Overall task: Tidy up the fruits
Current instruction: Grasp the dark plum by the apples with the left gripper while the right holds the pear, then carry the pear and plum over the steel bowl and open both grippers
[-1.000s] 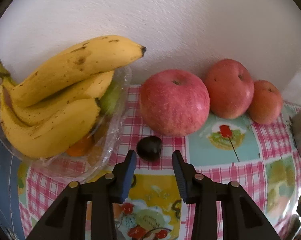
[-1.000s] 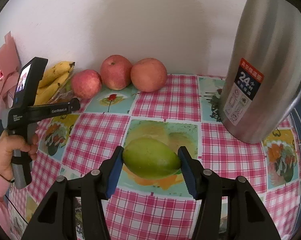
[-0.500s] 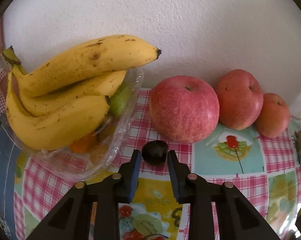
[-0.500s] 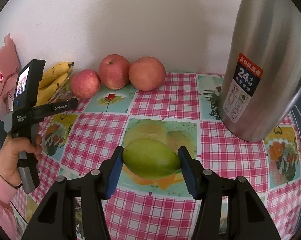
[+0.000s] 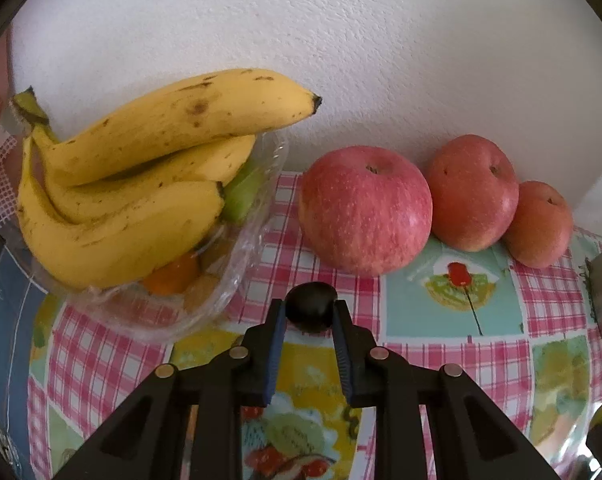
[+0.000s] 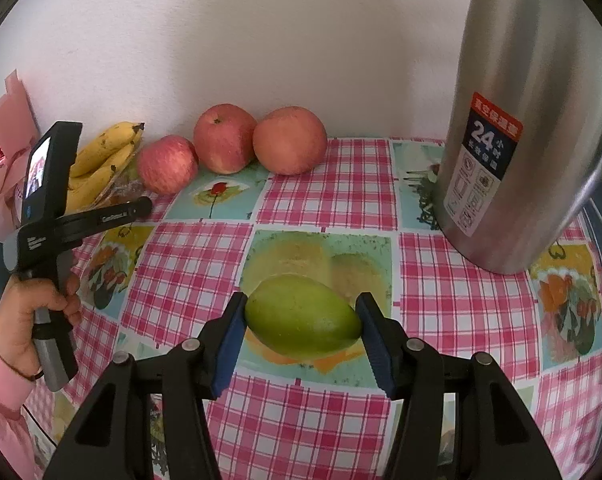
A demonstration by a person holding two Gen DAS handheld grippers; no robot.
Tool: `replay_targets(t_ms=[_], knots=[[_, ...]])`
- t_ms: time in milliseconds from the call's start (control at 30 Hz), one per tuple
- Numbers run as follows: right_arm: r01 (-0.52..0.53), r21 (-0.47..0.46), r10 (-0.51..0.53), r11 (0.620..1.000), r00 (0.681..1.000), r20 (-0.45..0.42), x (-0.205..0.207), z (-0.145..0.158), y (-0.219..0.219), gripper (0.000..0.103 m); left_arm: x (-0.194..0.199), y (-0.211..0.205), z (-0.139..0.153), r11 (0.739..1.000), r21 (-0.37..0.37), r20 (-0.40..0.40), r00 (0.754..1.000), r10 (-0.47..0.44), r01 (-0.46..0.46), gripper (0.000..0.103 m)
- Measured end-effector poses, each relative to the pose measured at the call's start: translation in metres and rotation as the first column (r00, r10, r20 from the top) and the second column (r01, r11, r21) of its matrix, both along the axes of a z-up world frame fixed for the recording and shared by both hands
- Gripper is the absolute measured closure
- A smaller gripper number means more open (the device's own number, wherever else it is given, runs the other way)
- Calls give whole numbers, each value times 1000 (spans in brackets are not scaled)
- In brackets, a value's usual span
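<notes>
dark plum (image 5: 311,307) clamped in left gripper (image 5: 309,320); mango (image 6: 303,317) clamped in right gripper (image 6: 303,322)

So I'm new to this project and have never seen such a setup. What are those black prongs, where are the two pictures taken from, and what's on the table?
No robot here: a person holds a handheld two-finger gripper in each hand, each with a fisheye camera looking along its fingers. The left wrist view shows the left gripper closed on a small dark fruit, beside a clear plastic container of bananas and three apples along the wall. The right wrist view shows the right gripper with a green mango between its fingers; one pad touches it, the other looks barely apart. Its left side shows the person's left hand holding the other gripper. A steel flask stands on the checked tablecloth.
</notes>
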State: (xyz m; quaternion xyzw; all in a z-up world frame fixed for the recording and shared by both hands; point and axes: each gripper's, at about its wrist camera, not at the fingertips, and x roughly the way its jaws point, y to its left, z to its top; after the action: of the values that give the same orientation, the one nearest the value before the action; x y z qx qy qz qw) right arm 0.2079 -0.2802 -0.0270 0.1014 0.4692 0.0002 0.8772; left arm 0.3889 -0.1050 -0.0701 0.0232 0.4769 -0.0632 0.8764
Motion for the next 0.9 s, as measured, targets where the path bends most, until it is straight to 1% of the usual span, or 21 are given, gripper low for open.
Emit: replay_targets(t_ms=[33, 200, 333, 467, 600, 633, 767, 867, 900], knots=[[1, 0, -1, 1000, 1000, -3, -1, 0, 1, 46, -6, 5, 7, 1000, -8, -2, 1000, 4, -4, 78], [8, 7, -8, 1000, 1000, -22, -13, 3, 7, 46, -31, 17, 20, 999, -26, -32, 999, 18, -19, 78], [23, 28, -22, 999, 999, -33, -29, 13, 13, 46, -60, 30, 34, 998, -52, -63, 997, 39, -42, 78], [34, 32, -32, 999, 999, -39, -51, 32, 22, 46, -104, 45, 55, 994, -90, -89, 995, 49, -57, 78], [42, 42, -41, 998, 999, -35, -77, 54, 29, 46, -142, 54, 79, 990, -128, -97, 994, 42, -54, 78], [43, 42, -41, 998, 999, -33, -83, 60, 31, 46, -157, 57, 87, 989, -138, -93, 995, 36, -49, 78], [45, 34, -44, 998, 999, -22, -112, 82, 41, 46, -181, 57, 108, 987, -158, -84, 996, 19, -33, 78], [54, 26, -53, 998, 998, -13, -133, 93, 47, 46, -210, 65, 125, 980, -195, -93, 996, 15, -33, 78], [55, 20, -55, 998, 998, -10, -140, 97, 49, 46, -216, 66, 126, 979, -202, -98, 995, 16, -36, 78]])
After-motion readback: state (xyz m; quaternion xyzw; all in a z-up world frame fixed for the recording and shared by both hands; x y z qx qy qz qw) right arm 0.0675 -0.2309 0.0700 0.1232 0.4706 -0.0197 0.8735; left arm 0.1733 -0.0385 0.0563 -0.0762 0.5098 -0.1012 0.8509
